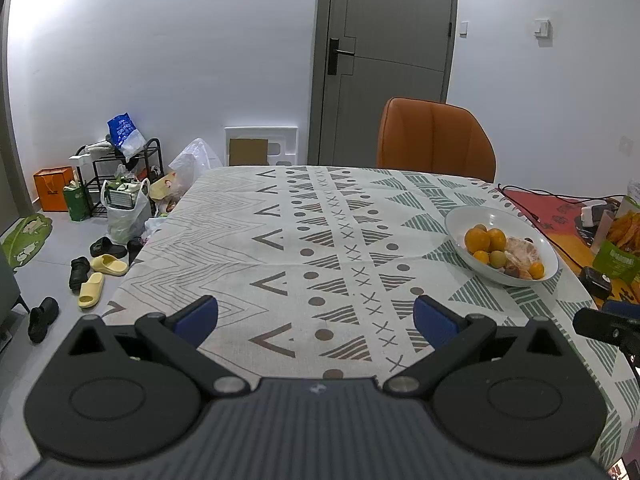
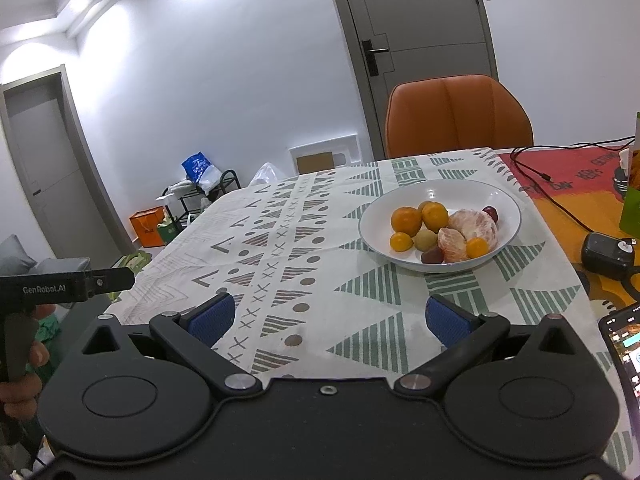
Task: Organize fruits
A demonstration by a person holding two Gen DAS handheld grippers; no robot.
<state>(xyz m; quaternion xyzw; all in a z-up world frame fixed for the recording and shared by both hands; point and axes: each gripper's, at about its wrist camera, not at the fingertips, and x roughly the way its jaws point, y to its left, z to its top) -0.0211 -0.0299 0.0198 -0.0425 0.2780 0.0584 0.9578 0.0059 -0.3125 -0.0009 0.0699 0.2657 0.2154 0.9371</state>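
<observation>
Left gripper: jaws spread wide with nothing between them, hanging over the near edge of the table, aimed across the patterned cloth.
Right gripper: jaws likewise wide apart and bare, above the near edge, pointed toward the bowl.
Bowl: white, on the patterned cloth toward the table's right side, just short of where the red and orange cloth starts.
Fruits: all those in view lie inside the bowl: oranges, smaller yellow-orange ones, a greenish one, dark red ones and a peeled citrus.
Cloth around the bowl: no loose fruit shows on it in either view.
Progress: the fruits lie gathered in the bowl, which fits a finished sorting, or equally a bowl whose contents are yet to be taken out and arranged; the pictures do not settle which.
Right edge: a black charger, cables and a phone.
</observation>
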